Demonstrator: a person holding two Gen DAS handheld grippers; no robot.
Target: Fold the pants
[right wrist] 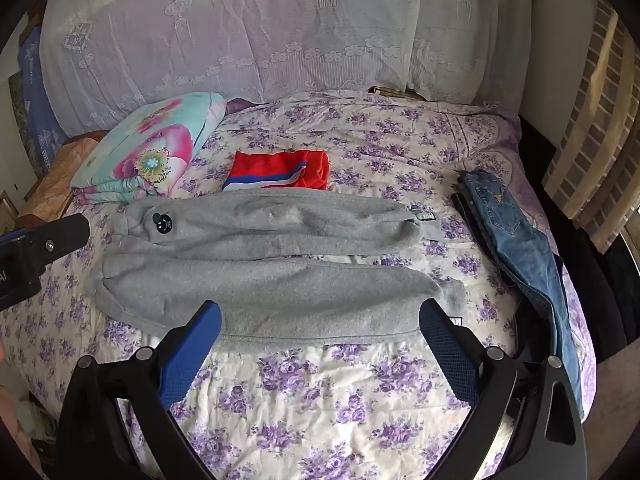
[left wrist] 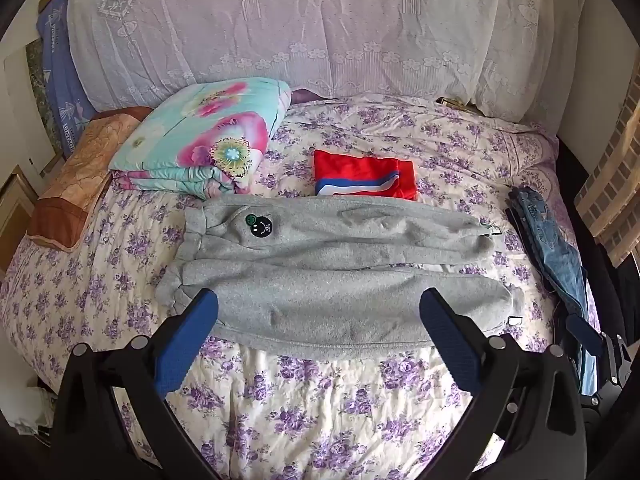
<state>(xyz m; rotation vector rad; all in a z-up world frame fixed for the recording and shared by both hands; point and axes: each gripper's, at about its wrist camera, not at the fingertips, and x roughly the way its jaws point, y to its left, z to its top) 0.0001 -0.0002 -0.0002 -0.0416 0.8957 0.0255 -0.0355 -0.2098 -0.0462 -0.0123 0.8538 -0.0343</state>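
Grey sweatpants (left wrist: 328,264) lie flat across the flowered bed, waistband to the left, both legs running right, a black smiley patch near the waist. They also show in the right wrist view (right wrist: 260,264). My left gripper (left wrist: 318,304) is open and empty, hovering over the near leg. My right gripper (right wrist: 320,314) is open and empty, over the near leg's lower edge. The left gripper's body shows at the left edge of the right wrist view (right wrist: 44,240), and the right gripper shows at the right edge of the left wrist view (left wrist: 600,344).
Folded red shorts (left wrist: 364,178) lie just behind the sweatpants. A folded floral quilt (left wrist: 200,144) sits back left, on an orange pillow (left wrist: 76,184). Blue jeans (left wrist: 556,248) lie along the bed's right edge. A lace-covered headboard (left wrist: 320,28) stands behind.
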